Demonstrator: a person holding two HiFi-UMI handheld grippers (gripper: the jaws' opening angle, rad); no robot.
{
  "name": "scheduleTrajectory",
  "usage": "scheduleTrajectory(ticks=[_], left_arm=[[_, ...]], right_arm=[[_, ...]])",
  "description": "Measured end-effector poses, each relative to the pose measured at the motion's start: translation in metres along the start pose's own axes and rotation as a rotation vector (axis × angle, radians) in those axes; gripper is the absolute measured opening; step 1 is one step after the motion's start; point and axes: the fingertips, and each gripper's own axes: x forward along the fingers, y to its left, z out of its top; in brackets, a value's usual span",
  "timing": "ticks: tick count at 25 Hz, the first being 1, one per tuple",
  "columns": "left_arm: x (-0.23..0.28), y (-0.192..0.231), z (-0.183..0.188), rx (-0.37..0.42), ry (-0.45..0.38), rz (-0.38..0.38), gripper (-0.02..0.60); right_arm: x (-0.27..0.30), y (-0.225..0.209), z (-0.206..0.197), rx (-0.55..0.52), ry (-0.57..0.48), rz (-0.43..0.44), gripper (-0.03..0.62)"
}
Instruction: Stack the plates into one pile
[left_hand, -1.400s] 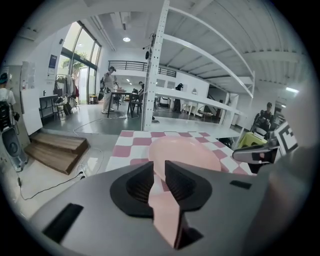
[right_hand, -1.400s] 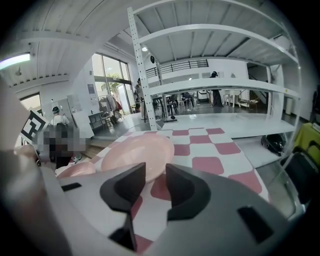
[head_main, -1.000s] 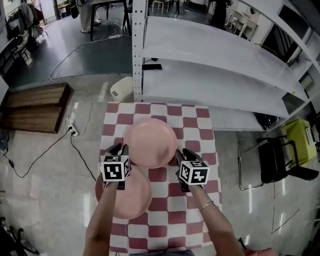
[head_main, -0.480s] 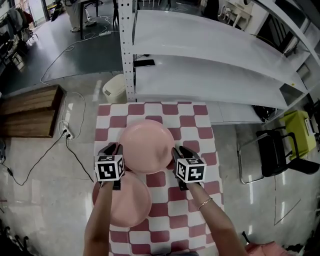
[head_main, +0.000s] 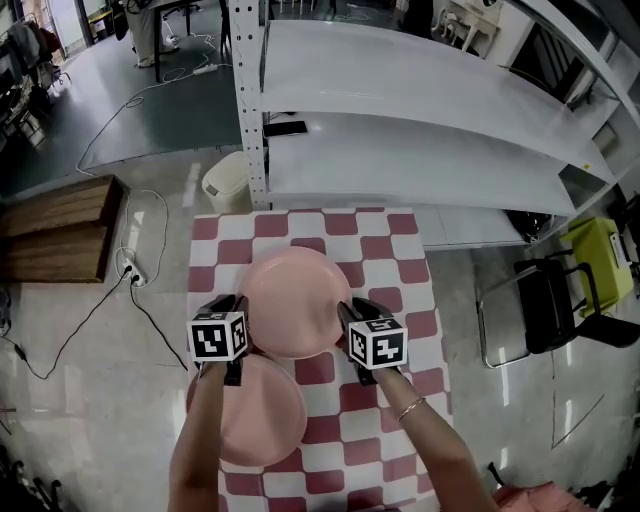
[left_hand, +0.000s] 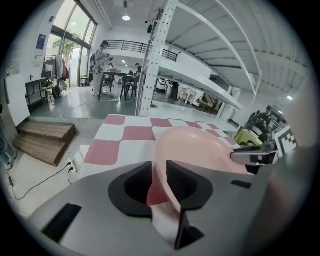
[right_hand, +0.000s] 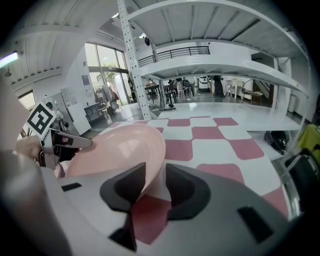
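A pink plate (head_main: 293, 303) hangs over the middle of the checked table (head_main: 400, 250), with a gripper at each side of it. My left gripper (head_main: 233, 305) has the plate's left rim (left_hand: 200, 150) between its jaws. These jaws are opening, and a gap shows beside the rim. My right gripper (head_main: 352, 308) is shut on the right rim (right_hand: 120, 150). A second pink plate (head_main: 262, 415) lies on the table's near left corner, partly under my left arm. The held plate's near edge overlaps it slightly in the head view.
A white metal shelving rack (head_main: 420, 150) stands just beyond the table. On the floor are a white bin (head_main: 222, 180), a wooden pallet (head_main: 55, 225) and a power strip with cables (head_main: 130, 275) to the left. A black chair (head_main: 545, 315) and a yellow-green box (head_main: 600, 270) are to the right.
Both grippers and the plate between them stay almost where they were over the table's middle. The head view has shifted a little.
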Motion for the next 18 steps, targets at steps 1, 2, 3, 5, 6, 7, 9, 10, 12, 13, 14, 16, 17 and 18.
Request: scheduleTrajectory(ticks=[1, 2, 3, 5, 6, 7, 9, 10, 12, 13, 14, 16, 17, 18], left_arm=[[0.002, 0.000, 0.000, 0.004, 0.007, -0.001, 0.101], [0.004, 0.000, 0.000, 0.007, 0.013, -0.003, 0.101], [0.006, -0.001, 0.001, 0.008, 0.018, -0.005, 0.101], [0.008, -0.002, 0.000, 0.007, 0.022, -0.011, 0.102], [0.009, -0.002, 0.000, 0.005, 0.022, -0.012, 0.102], [0.010, -0.002, 0.000, 0.003, 0.020, -0.014, 0.101], [0.010, -0.002, 0.000, -0.005, 0.016, -0.016, 0.101], [0.009, -0.002, 0.000, -0.011, 0.013, -0.015, 0.101], [0.008, -0.001, 0.001, -0.018, 0.005, -0.010, 0.101], [0.007, -0.002, 0.002, -0.018, 0.001, -0.007, 0.101], [0.006, -0.002, 0.004, -0.016, -0.003, -0.006, 0.101], [0.003, -0.004, 0.009, -0.009, -0.011, -0.007, 0.101], [0.000, -0.005, 0.013, -0.007, -0.018, -0.008, 0.101], [-0.003, -0.006, 0.016, -0.007, -0.027, -0.009, 0.101]], right_arm=[[0.001, 0.000, 0.000, -0.001, 0.002, 0.002, 0.123], [0.002, 0.001, 0.000, -0.003, 0.003, 0.002, 0.123], [0.003, 0.001, 0.000, -0.004, 0.003, 0.003, 0.123], [0.003, 0.002, 0.000, -0.004, 0.002, 0.005, 0.123], [0.003, 0.003, 0.000, -0.005, 0.001, 0.007, 0.123], [0.003, 0.003, 0.000, -0.007, 0.001, 0.007, 0.123], [0.002, 0.004, 0.000, -0.020, 0.000, 0.005, 0.123], [0.002, 0.005, 0.001, -0.026, -0.002, 0.005, 0.123], [0.000, 0.007, 0.004, -0.025, -0.013, 0.009, 0.123], [-0.002, 0.008, 0.007, -0.019, -0.020, 0.011, 0.123], [-0.003, 0.009, 0.009, -0.014, -0.026, 0.013, 0.123], [-0.007, 0.008, 0.015, -0.012, -0.033, 0.014, 0.123], [-0.009, 0.008, 0.018, -0.012, -0.037, 0.015, 0.123], [-0.011, 0.009, 0.020, -0.011, -0.041, 0.016, 0.123]])
